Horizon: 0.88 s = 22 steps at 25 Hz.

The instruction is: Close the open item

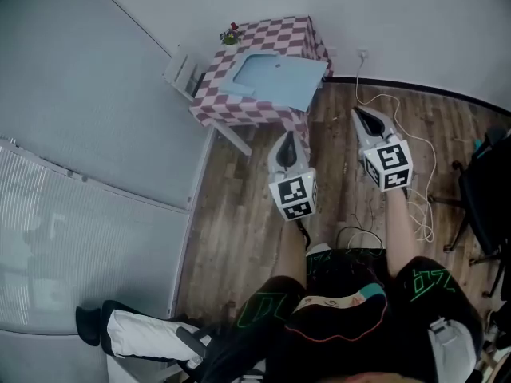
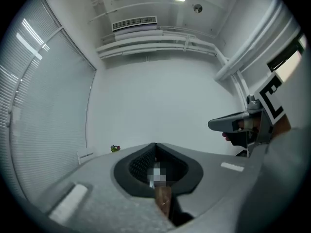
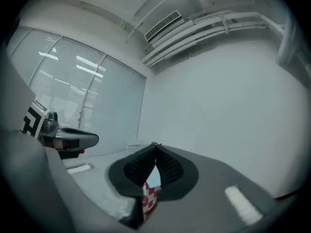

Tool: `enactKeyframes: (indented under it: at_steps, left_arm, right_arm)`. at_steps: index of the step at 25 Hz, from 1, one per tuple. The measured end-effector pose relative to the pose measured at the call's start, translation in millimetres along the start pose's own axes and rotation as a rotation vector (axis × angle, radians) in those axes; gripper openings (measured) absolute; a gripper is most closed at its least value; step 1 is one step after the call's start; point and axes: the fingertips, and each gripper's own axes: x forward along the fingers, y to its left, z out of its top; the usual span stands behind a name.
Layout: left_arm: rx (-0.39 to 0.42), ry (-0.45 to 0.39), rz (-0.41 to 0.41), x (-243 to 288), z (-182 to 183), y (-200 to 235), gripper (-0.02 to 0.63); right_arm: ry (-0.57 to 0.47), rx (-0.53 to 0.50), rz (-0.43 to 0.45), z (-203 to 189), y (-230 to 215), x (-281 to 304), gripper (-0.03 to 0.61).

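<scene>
A light blue flat item (image 1: pixel 275 78) lies open on a small table with a pink-and-white checked cloth (image 1: pixel 283 32), its paler inner panel facing up. My left gripper (image 1: pixel 289 139) hangs level over the wood floor just short of the table's near edge, jaws shut and empty. To its right, my right gripper (image 1: pixel 357 112) is also shut and empty, beside the table's near right corner. In the left gripper view the shut jaws (image 2: pixel 155 145) point at a white wall. In the right gripper view, the checked cloth (image 3: pixel 149 198) shows below the shut jaws (image 3: pixel 155 144).
A small flower pot (image 1: pixel 231 33) stands at the table's far left corner, with a white rack (image 1: pixel 182 72) beside the table. A white cable (image 1: pixel 403 114) trails over the wood floor at right. A black chair (image 1: pixel 489 190) stands far right. Window blinds (image 1: pixel 72 238) line the left.
</scene>
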Motion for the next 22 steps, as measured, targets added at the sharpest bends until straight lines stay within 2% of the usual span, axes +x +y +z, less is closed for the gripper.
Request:
enactKeyframes:
  at_steps: [10,22]
  left_arm:
    - [0.030,0.027,0.006,11,0,0,0.009]
    - [0.026,0.089,0.021,20,-26,0,0.009]
  right_arm:
    - [-0.010,0.038,0.013,-2,-9,8,0.003]
    - [0.024,0.078,0.038,-25,-14,20,0.003]
